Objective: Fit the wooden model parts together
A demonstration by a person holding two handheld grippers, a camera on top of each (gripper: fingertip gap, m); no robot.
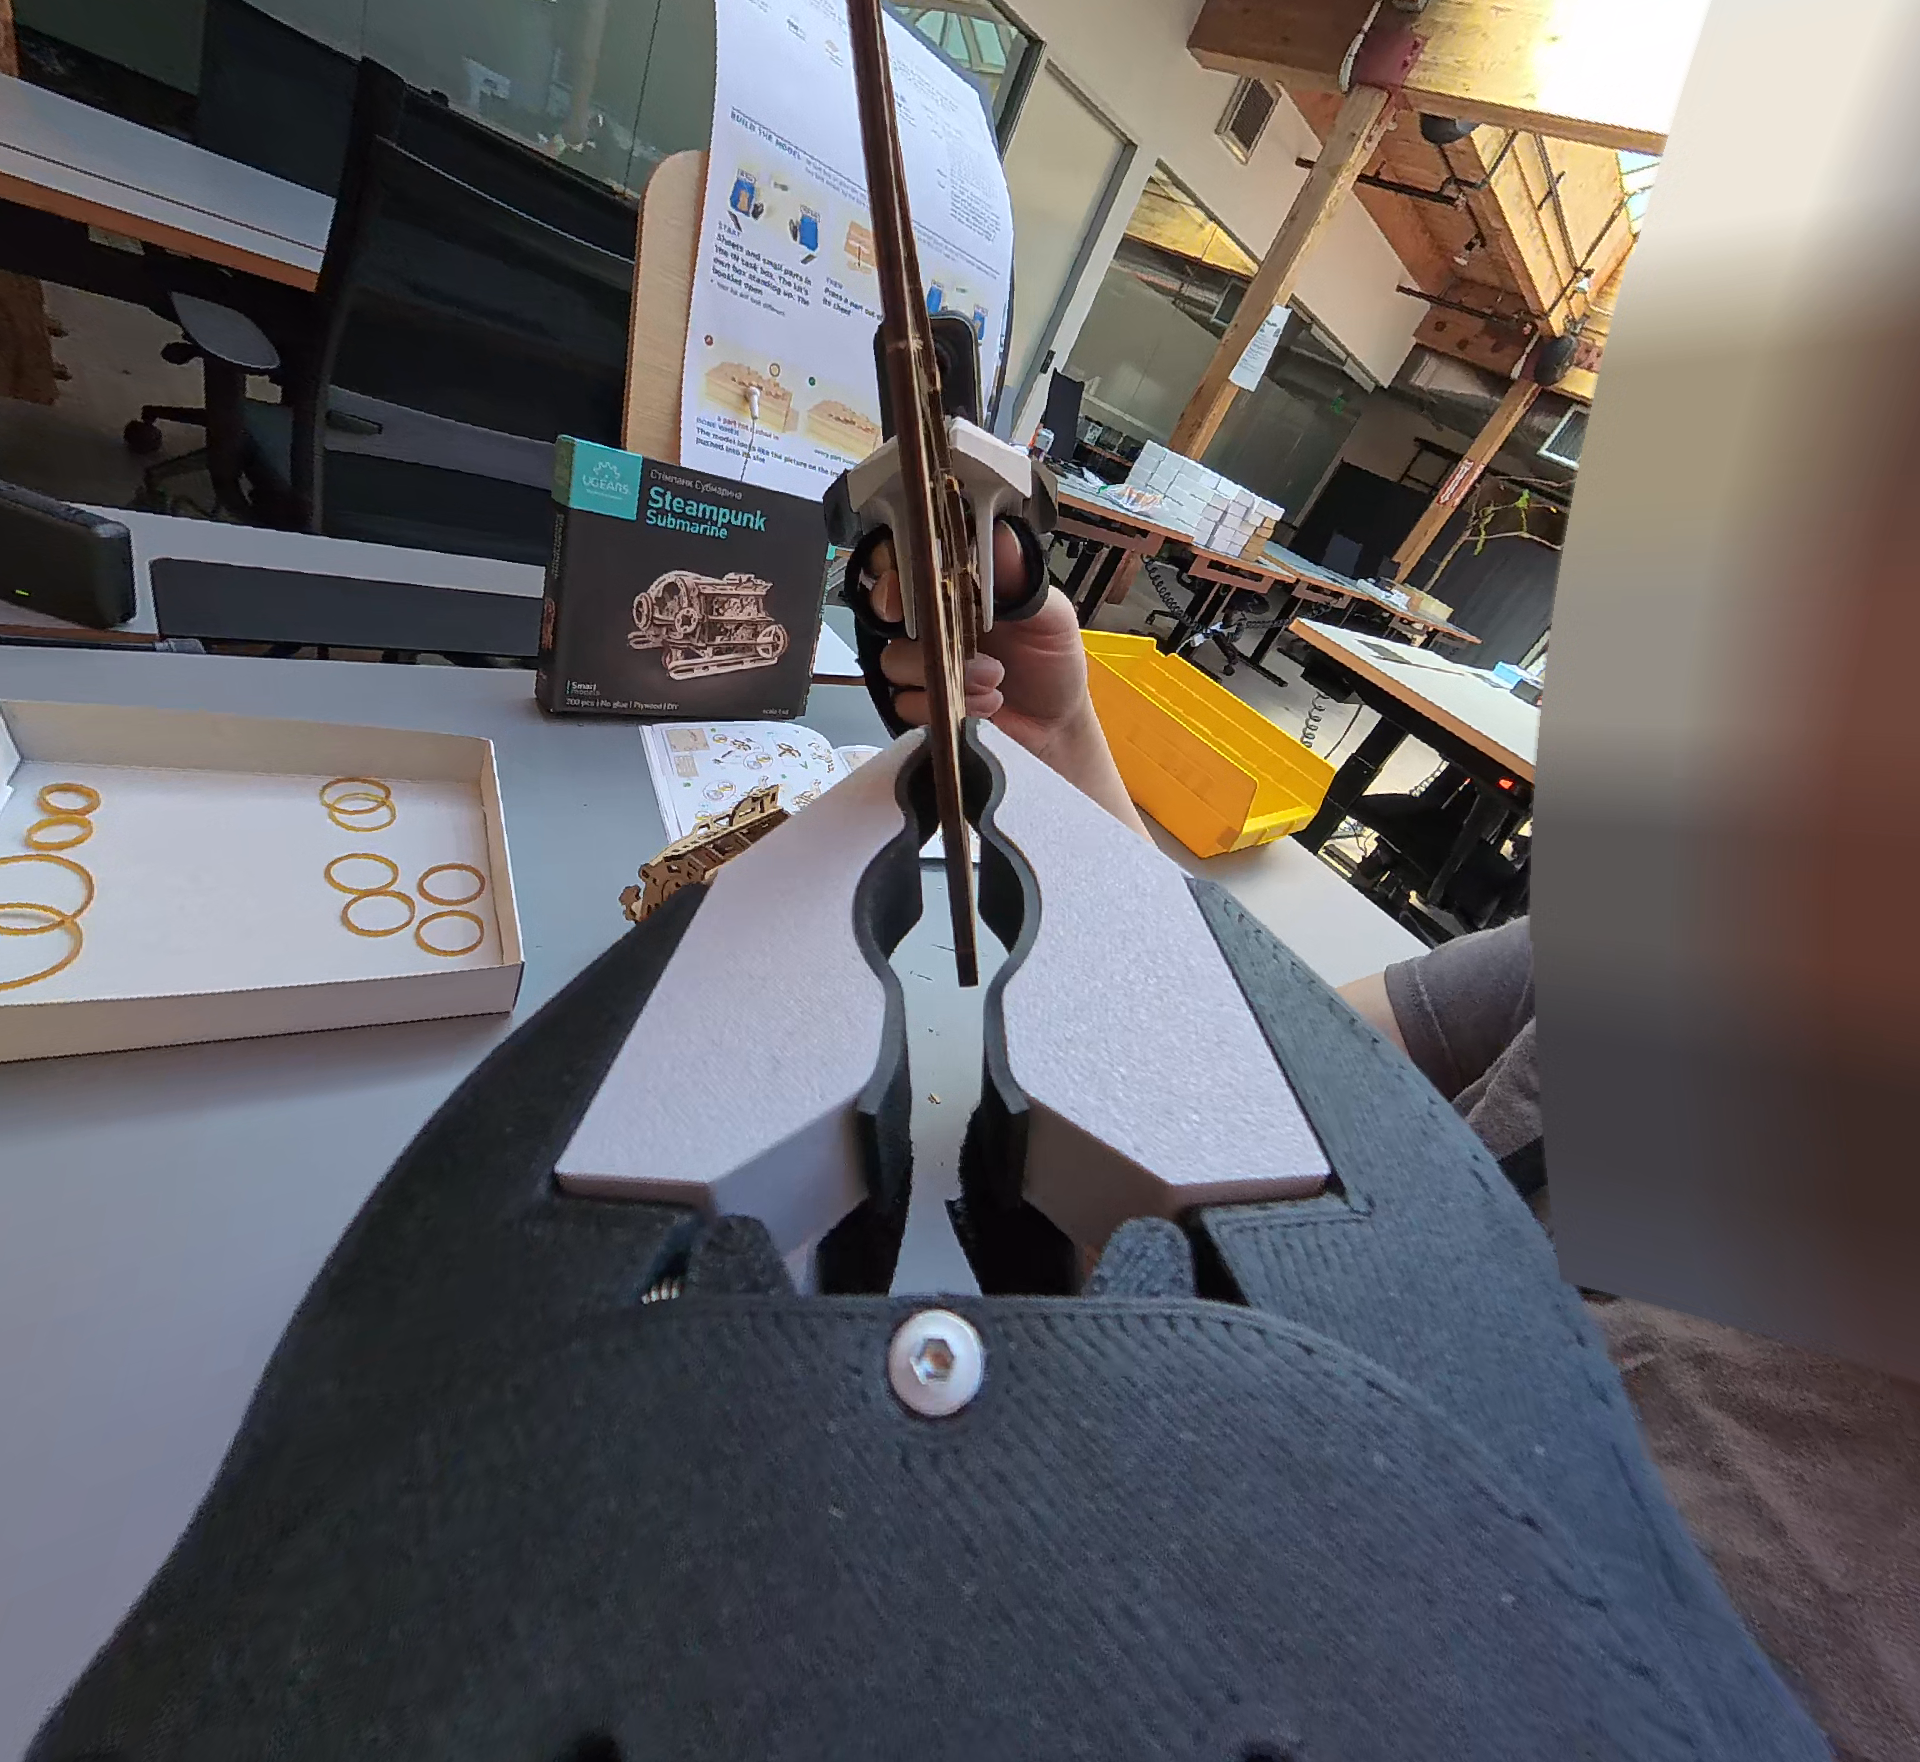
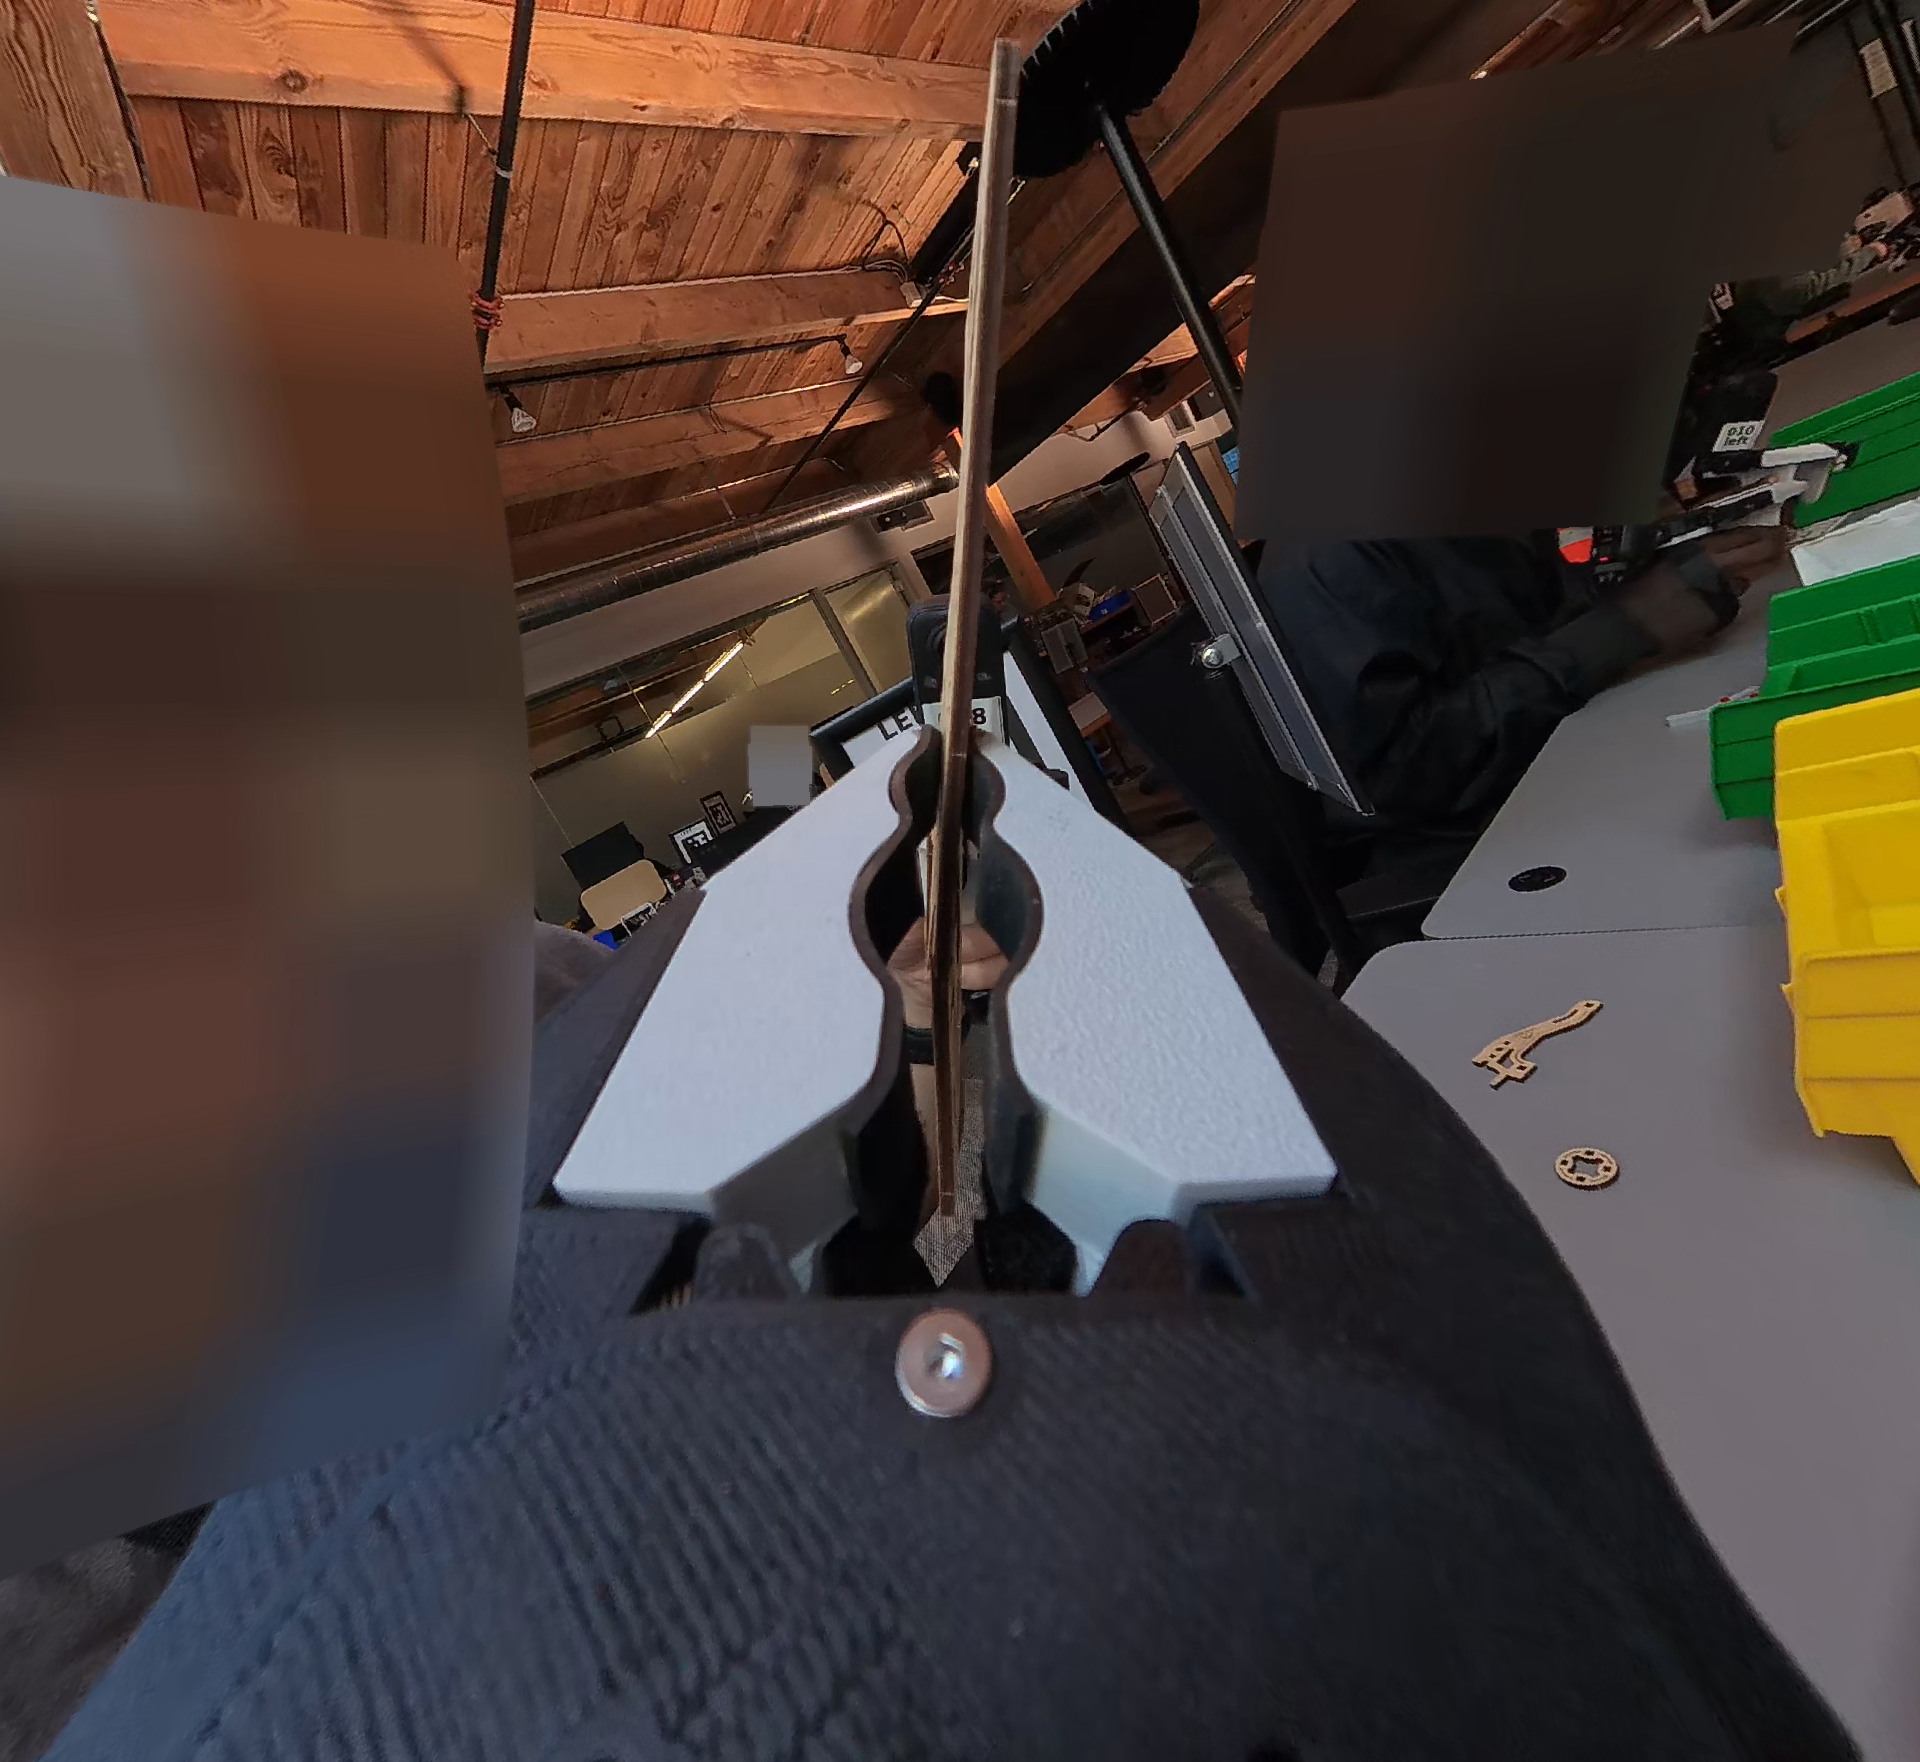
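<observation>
A thin wooden parts sheet [image 1: 891, 206] stands edge-on and upright above the table, held between both grippers. My left gripper [image 1: 948, 748] is shut on its lower edge, and the sheet runs down between the white fingers [image 1: 748, 964]. My right gripper [image 1: 940, 491] faces me in the left wrist view, held by a hand, and clamps the same sheet higher up. In the right wrist view the sheet [image 2: 982, 362] is also edge-on, with my right gripper [image 2: 951, 762] shut on it. A partly built wooden model [image 1: 707, 855] lies on the table behind my left fingers.
A white tray [image 1: 488, 969] with several rubber bands sits at the left. The kit box [image 1: 681, 590], an open booklet [image 1: 727, 762] and a yellow bin [image 1: 1195, 756] stand behind. Two loose wooden parts, a bracket [image 2: 1532, 1042] and a ring [image 2: 1587, 1169], lie near yellow bins [image 2: 1849, 933] and green bins [image 2: 1839, 663].
</observation>
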